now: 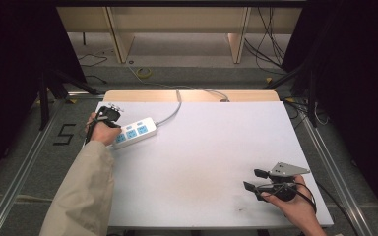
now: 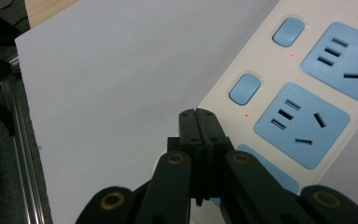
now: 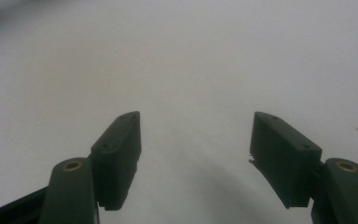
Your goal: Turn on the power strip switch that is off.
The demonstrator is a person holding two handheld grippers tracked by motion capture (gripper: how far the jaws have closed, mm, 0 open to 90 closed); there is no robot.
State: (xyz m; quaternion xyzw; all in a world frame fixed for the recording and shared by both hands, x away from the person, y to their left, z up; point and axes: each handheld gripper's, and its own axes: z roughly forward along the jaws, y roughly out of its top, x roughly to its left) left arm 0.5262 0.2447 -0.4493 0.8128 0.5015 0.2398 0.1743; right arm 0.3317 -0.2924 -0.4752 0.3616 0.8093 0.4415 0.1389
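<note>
The left tool, jaws pressed together, is hovering over the near end of the power strip, lying lengthwise toward the desk's far-left corner. The right tool is resting spread, well apart.

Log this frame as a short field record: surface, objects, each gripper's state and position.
surface: white table
object: white power strip, blue sockets, near the far left corner, grey cord running off the far edge
strip lights: two small red dots lit beside the blue switches
left gripper: jaws shut, tips at the strip's near end
right gripper: jaws open, nothing between them, near the table's near right corner
</note>
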